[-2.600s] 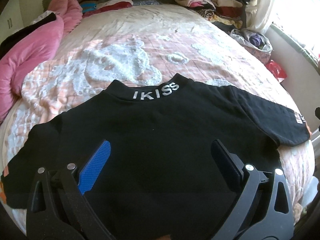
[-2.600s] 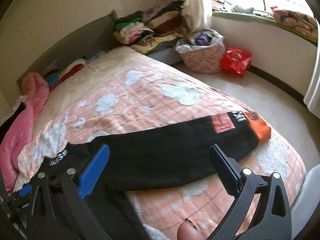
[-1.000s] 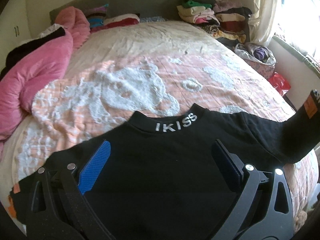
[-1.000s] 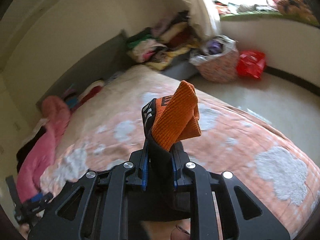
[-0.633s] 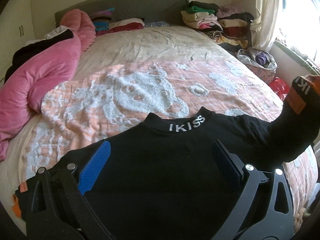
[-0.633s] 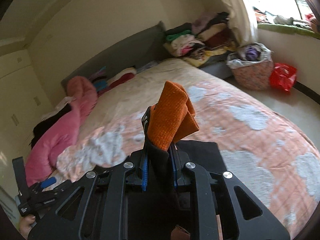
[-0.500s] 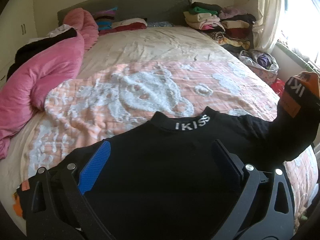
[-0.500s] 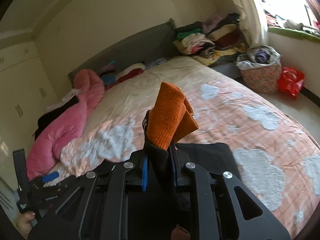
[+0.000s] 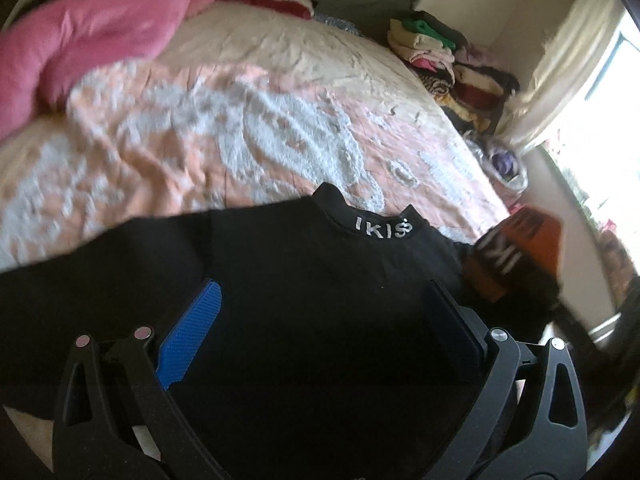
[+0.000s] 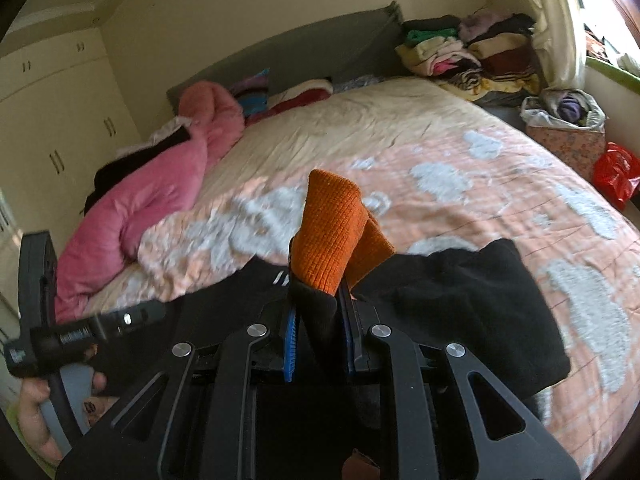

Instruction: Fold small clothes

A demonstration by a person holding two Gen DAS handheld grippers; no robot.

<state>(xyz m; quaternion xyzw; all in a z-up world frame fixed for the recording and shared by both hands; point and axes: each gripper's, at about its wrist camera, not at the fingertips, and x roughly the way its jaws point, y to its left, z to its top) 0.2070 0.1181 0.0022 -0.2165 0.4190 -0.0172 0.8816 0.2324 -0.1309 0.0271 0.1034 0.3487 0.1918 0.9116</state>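
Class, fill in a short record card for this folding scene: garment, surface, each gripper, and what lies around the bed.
garment: black top with IKISS on the collar, orange cuff
surface: peach quilted bedspread
right gripper: shut on the sleeve just below the cuff, holding it raised over the top
left gripper: open above the top's body
surroundings: pink duvet, stack of folded clothes

A small black top point(image 9: 280, 300) lies spread flat, its collar, lettered "IKISS", pointing to 12 o'clock. Its orange-cuffed sleeve point(image 10: 332, 232) at 3 o'clock is lifted upright and folded in over the body.
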